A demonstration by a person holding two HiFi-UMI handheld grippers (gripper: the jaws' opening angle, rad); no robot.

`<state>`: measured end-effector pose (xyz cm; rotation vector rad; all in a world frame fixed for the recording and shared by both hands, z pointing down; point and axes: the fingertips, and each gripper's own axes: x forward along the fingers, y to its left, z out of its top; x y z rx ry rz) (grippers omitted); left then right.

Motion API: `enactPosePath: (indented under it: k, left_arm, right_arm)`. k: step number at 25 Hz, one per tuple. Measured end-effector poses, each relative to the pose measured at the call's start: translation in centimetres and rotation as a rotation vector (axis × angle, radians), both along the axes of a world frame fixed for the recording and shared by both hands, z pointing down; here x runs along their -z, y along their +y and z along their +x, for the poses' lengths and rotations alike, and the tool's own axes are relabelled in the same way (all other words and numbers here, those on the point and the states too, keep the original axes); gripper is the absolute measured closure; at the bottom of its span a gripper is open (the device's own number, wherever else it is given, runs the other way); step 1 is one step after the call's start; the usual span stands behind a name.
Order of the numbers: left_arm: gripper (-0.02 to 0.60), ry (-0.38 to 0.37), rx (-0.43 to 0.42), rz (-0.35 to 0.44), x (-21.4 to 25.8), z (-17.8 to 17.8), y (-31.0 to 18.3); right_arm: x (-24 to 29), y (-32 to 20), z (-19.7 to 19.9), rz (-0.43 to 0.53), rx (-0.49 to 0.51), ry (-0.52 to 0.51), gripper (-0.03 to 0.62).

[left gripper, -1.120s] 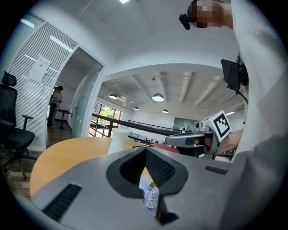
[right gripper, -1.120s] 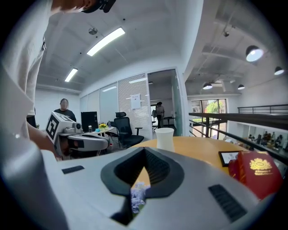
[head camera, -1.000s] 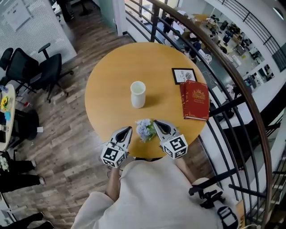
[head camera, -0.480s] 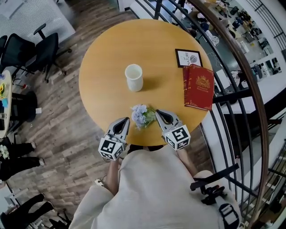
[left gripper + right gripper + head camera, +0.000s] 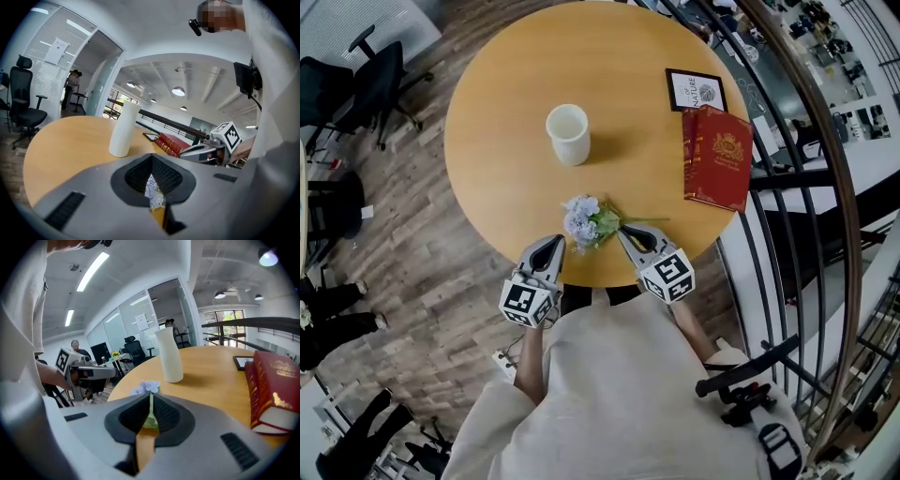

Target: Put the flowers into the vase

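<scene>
Head view shows us the round surface, the left gripper and right gripper at 6 o'clock, jaws pressed together on nothing. The white vase stands near the middle, and the flowers lie just beyond the jaws. We judge them light, soft and crushable, so we would pinch the stem trailing toward 3 o'clock.

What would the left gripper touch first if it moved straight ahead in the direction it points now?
Most likely the flowers: they lie on the table just ahead of the left gripper, in line with its shut jaws. The vase stands farther off, left of that line. Depth is unclear.
</scene>
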<state>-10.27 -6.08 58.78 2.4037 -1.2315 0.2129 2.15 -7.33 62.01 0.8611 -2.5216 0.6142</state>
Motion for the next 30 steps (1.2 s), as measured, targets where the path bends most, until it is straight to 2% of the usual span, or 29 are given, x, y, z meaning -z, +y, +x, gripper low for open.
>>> enactPosePath:
  k: [2,5,8,10,12,14,23,26,30]
  left_arm:
    - [0.575,-0.001,-0.001,0.000,-0.2,0.2,0.0]
    - [0.575,-0.001,0.005,0.002,-0.1,0.1,0.0]
    - [0.575,-0.003,0.013,0.009,0.0,-0.2,0.0]
    - [0.575,-0.003,0.022,0.009,0.0,-0.4,0.1]
    - [0.575,-0.001,0.031,0.008,0.2,-0.6,0.2]
    - [0.575,0.001,0.041,0.007,0.4,-0.6,0.2]
    - [0.575,0.000,0.092,0.001,0.4,-1.7,0.8]
    - [0.575,-0.001,0.111,0.001,0.5,-2.2,0.9]
    - [0.575,-0.003,0.129,0.000,0.5,-2.9,0.9]
  right_arm:
    - [-1.3,0.4,0.0,0.015,0.070,0.108,0.582]
    - [-3.4,1.5,-0.1,0.090,0.242,0.369,0.541]
    - [-6.2,2.5,0.4,0.199,0.453,0.689,0.466]
    - [-7.6,2.7,0.8,0.242,0.547,0.818,0.390]
    - [-8.3,2.6,0.9,0.241,0.589,0.859,0.345]
    - [-8.9,2.2,1.0,0.225,0.617,0.878,0.325]
    - [-11.7,-0.7,0.8,0.166,0.731,0.952,0.327]
    - [-12.3,-1.2,0.5,0.174,0.758,0.968,0.421]
    - [-12.1,-1.7,-0.1,0.197,0.747,0.961,0.504]
